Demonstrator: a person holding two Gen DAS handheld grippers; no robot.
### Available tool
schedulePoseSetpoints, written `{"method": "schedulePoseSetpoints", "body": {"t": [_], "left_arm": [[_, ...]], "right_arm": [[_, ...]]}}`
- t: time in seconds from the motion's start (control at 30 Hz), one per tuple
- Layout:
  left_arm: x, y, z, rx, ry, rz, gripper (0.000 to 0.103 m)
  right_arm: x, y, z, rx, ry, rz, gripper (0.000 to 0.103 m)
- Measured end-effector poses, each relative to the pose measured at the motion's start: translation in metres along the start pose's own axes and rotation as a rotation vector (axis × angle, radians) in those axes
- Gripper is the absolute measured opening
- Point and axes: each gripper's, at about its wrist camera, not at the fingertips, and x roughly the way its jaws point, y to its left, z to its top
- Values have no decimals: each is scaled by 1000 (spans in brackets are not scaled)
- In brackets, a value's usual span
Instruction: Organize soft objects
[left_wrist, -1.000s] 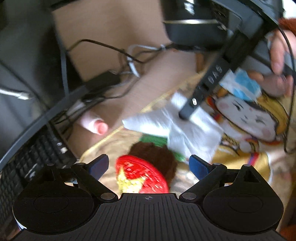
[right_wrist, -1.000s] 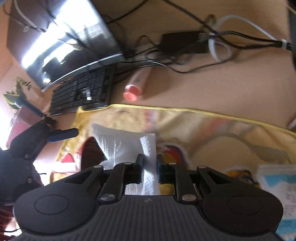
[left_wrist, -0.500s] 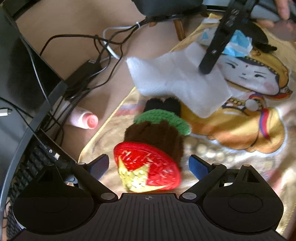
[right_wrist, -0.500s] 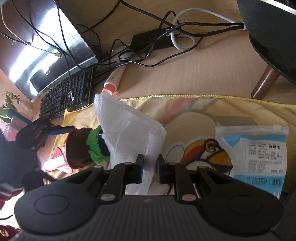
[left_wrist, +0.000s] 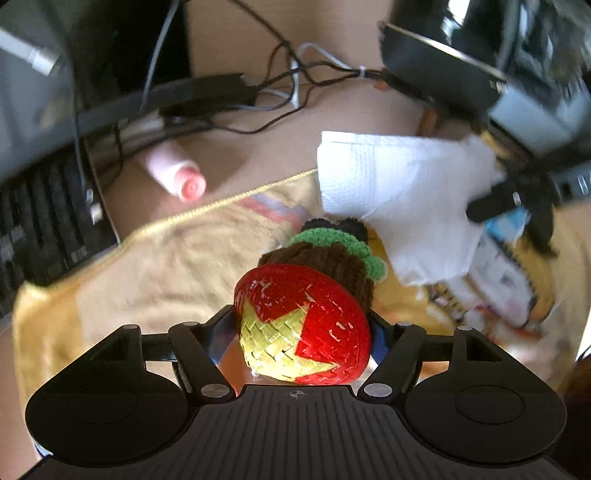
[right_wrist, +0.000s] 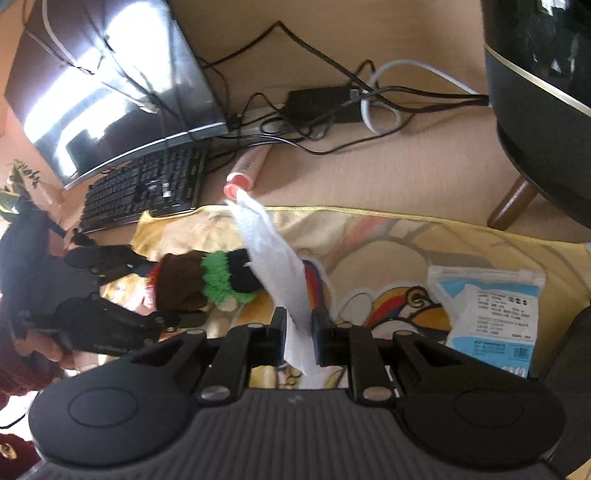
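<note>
A: What is the left gripper (left_wrist: 301, 332) holding?

B: It is clamping one knitted doll (left_wrist: 325, 258) by its red woven hat (left_wrist: 303, 328), which carries a yellow star. The hat is sitting between the two fingers, nearest the camera; the brown, green and black body is pointing away, over the yellow printed cloth (left_wrist: 147, 269).

A: And the right gripper (right_wrist: 298, 325)?

B: Its fingers are standing narrow, pinching one white paper towel (right_wrist: 275, 258). The towel is rising from between the fingers and leaning toward the far left, and its upper part is passing in front of the doll's black end.

A: Is any writing readable?

B: One blue-and-white sealed packet (right_wrist: 487, 314) is lying flat on the cloth, to the right of the right gripper. It is showing lines of small print, too fine to read.

A: What is lying beyond the cloth?

B: On the worktop (right_wrist: 424, 170), one pink tube (right_wrist: 245, 170) is lying just past the cloth's edge. Behind it, one black keyboard (right_wrist: 144, 192), one monitor (right_wrist: 110, 85), one black power adapter (right_wrist: 321, 103) and tangled cables (right_wrist: 384, 107) are showing. A dark round object on a wooden leg (right_wrist: 539, 92) is standing at far right.
</note>
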Motion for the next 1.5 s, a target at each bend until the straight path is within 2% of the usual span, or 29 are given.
{"method": "schedulePoseSetpoints", "body": {"t": [0.1, 0.3, 0.5, 0.63, 0.8, 0.9, 0.97, 1.2, 1.37, 1.43, 1.5], "left_arm": [[-4, 4, -6, -124, 2, -54, 76], [-18, -3, -23, -332, -34, -152, 76], [-26, -14, -38, -353, -73, -71, 78], [-38, 3, -45, -443, -109, -66, 82], [-46, 9, -54, -488, -132, -75, 83], [-50, 6, -53, -457, -142, -51, 85], [-53, 3, -52, -421, -144, -12, 91], [-63, -10, -47, -308, -138, 61, 91], [-55, -37, -40, -121, -96, 98, 92], [-50, -53, -39, -9, -76, 121, 93], [-46, -62, -38, 61, -51, 128, 93]], "right_arm": [[-8, 16, -3, -33, -3, 54, 18], [-33, 62, 0, -179, -71, 174, 18], [-30, 92, 2, -285, -48, 229, 18], [-13, 103, -2, -327, -3, 243, 18], [4, 103, 0, -311, 34, 241, 18], [7, 102, -2, -332, 48, 249, 18], [12, 96, 0, -335, 56, 233, 18], [41, 42, 6, -209, 111, 112, 19], [49, 8, 1, -168, 129, 13, 19], [49, -4, -1, -128, 134, 6, 19], [42, -10, -3, -94, 123, 42, 19]]}}
